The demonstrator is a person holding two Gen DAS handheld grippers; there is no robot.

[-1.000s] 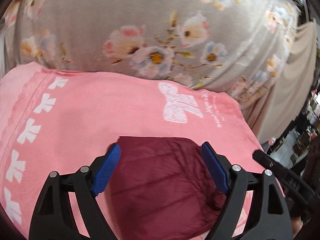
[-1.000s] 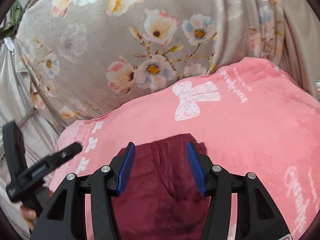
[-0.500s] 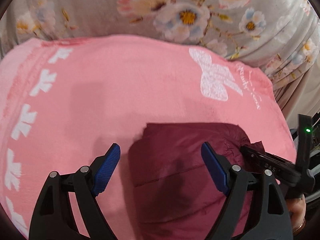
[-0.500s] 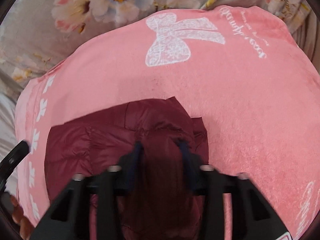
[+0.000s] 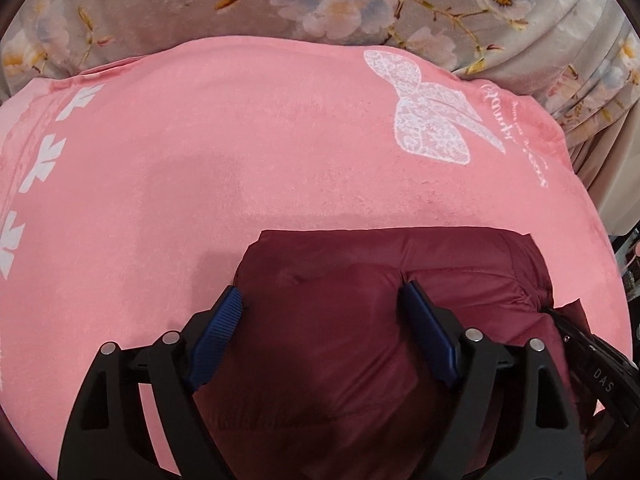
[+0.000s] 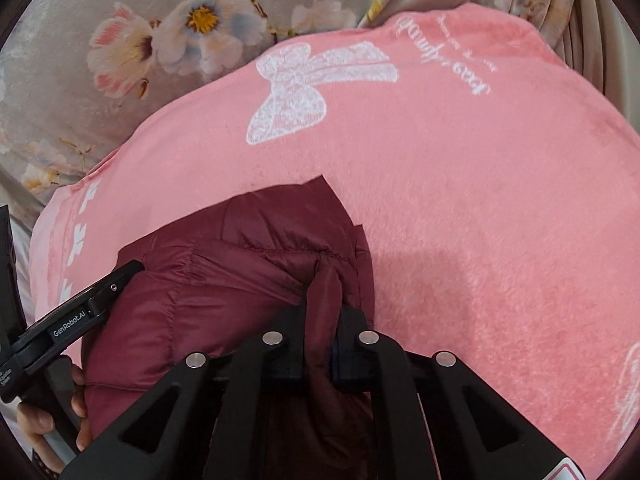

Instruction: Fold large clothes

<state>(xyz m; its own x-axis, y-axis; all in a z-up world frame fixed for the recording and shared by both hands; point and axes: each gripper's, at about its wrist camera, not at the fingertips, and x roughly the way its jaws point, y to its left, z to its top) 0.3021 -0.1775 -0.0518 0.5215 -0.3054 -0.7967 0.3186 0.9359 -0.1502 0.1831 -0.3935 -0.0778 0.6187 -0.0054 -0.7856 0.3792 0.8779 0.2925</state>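
A padded maroon jacket [image 5: 460, 276] lies folded on a pink blanket [image 5: 240, 140]. My left gripper [image 5: 320, 289] is low over its left part. The jaws are wide and opening slightly, the blue pads straddle a bulge of the jacket, and I see no pinch. In the right wrist view my right gripper [image 6: 326, 300] is closing its jaws on a raised fold of the jacket [image 6: 240, 248] near its right edge. The fabric is squeezed tight between the pads. The jacket's near part is hidden under both grippers.
The pink blanket [image 6: 480, 200], with a white bow print [image 6: 300, 88], covers the surface under the jacket. A grey floral cloth [image 5: 160, 0] lies beyond it. A hand [image 6: 40, 420] holding the left tool's black frame [image 6: 80, 312] shows at the right wrist view's left edge.
Both grippers have come down onto the jacket, which now rests on the blanket. The right jaws went from open to pinched on a fold. The left jaws stayed wide.
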